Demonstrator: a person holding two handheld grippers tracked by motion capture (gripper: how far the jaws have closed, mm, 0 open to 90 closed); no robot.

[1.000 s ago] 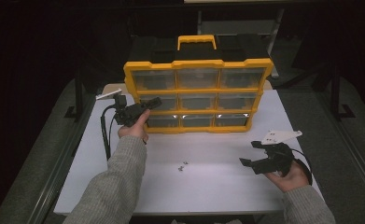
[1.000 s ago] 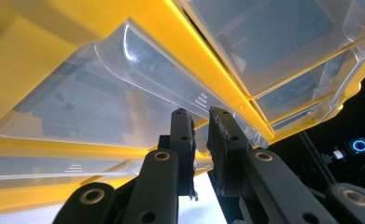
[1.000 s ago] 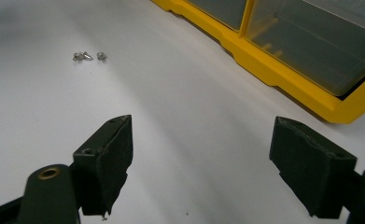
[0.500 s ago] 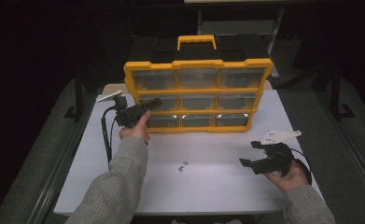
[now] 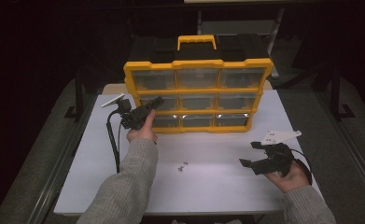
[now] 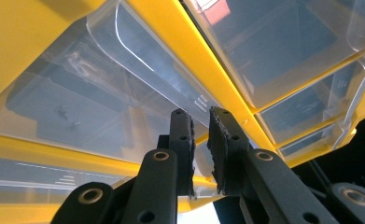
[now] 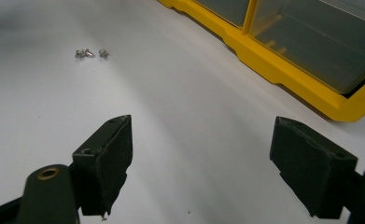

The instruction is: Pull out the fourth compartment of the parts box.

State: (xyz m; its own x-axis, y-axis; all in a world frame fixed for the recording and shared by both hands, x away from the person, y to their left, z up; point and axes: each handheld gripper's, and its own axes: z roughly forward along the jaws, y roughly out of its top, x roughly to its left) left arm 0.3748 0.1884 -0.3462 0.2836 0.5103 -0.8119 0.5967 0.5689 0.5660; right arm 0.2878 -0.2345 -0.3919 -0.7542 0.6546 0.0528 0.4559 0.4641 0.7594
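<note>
White table (image 5: 101,163) occupying the frame's centre and lower half, bearing a yellow drawer cabinet (image 5: 198,64) standing at its upper middle and a few small screws (image 5: 183,165) lying loose just below centre.

Grey knit sleeves (image 5: 124,186) — black two-jaw grippers, grey three-cornered plates (image 5: 279,136), trailing black cables (image 5: 113,140).
</note>
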